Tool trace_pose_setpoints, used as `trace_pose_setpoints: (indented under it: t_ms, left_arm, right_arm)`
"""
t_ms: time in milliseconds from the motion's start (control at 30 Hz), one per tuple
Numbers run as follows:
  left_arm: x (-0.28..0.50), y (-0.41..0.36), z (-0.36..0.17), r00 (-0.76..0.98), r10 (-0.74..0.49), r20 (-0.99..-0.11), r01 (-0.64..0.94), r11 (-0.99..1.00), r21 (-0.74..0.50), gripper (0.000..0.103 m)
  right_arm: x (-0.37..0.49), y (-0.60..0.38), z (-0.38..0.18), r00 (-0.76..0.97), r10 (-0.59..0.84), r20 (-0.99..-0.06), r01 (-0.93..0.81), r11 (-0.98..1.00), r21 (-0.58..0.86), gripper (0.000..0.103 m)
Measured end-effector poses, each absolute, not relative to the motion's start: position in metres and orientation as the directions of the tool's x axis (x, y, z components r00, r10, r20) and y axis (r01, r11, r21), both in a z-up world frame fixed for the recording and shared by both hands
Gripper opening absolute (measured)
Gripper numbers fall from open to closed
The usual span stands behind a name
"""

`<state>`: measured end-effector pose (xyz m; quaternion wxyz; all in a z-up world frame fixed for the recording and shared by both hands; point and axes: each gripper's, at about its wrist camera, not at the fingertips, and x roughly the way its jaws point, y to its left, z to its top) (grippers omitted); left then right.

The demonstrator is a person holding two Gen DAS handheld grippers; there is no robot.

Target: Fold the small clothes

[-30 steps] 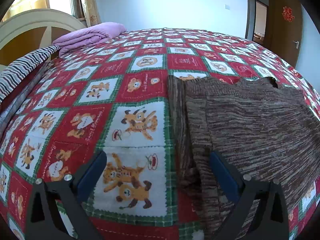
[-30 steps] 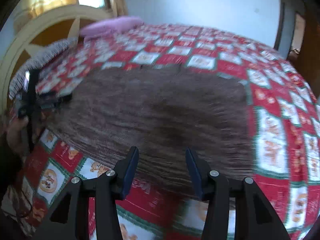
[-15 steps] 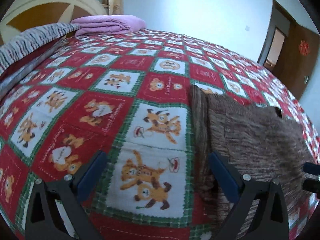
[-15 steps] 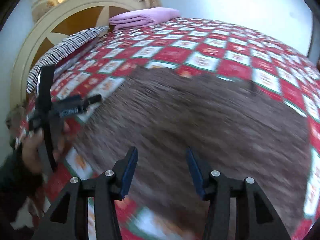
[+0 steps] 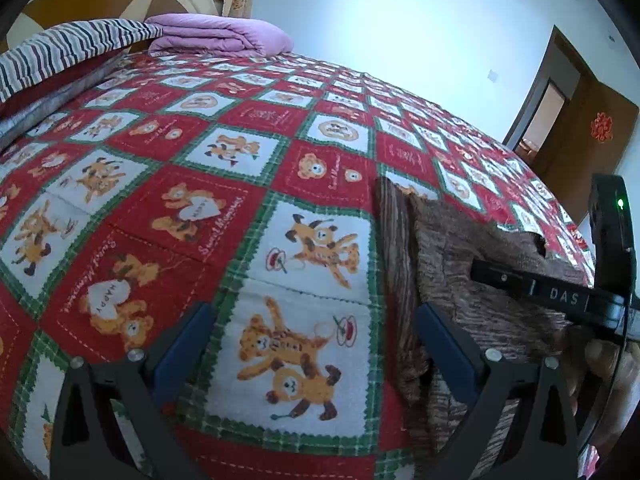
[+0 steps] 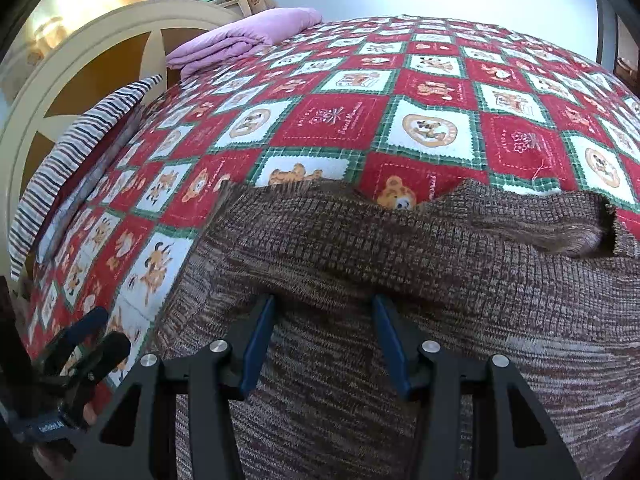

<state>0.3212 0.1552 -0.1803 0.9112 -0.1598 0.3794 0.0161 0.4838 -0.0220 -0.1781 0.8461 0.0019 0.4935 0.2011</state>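
A brown knitted sweater (image 6: 400, 280) lies flat on the bed, with a folded band across its far side; its left edge shows in the left wrist view (image 5: 460, 280). My right gripper (image 6: 322, 312) is open just above the sweater, its blue pads astride the folded band's near edge. My left gripper (image 5: 312, 320) is open and empty over the bedspread; its right finger (image 5: 444, 340) is at the sweater's left edge. The right gripper's body (image 5: 560, 296) shows in the left wrist view, and the left gripper (image 6: 86, 340) shows at lower left of the right wrist view.
The bed carries a red, white and green bear-print quilt (image 5: 200, 200). A folded purple blanket (image 6: 240, 40) and a striped pillow (image 6: 68, 160) lie by the cream headboard (image 6: 80, 60). A brown door (image 5: 580, 132) stands at the right.
Both grippers swung to new angles and closer to the sweater. The right gripper came down onto the sweater and now shows in the left wrist view. Both stay open.
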Motion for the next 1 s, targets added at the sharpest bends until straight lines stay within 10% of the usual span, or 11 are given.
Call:
trace_pose_setpoints:
  t_ms: [1000]
  left_arm:
    - [0.325,0.153,-0.183,0.699,-0.099,-0.708,-0.145,0.950,-0.276,0.103]
  right_arm:
    - [0.284,0.065,-0.179,0.601,0.272,-0.752,-0.696,0.640,-0.325,0.055]
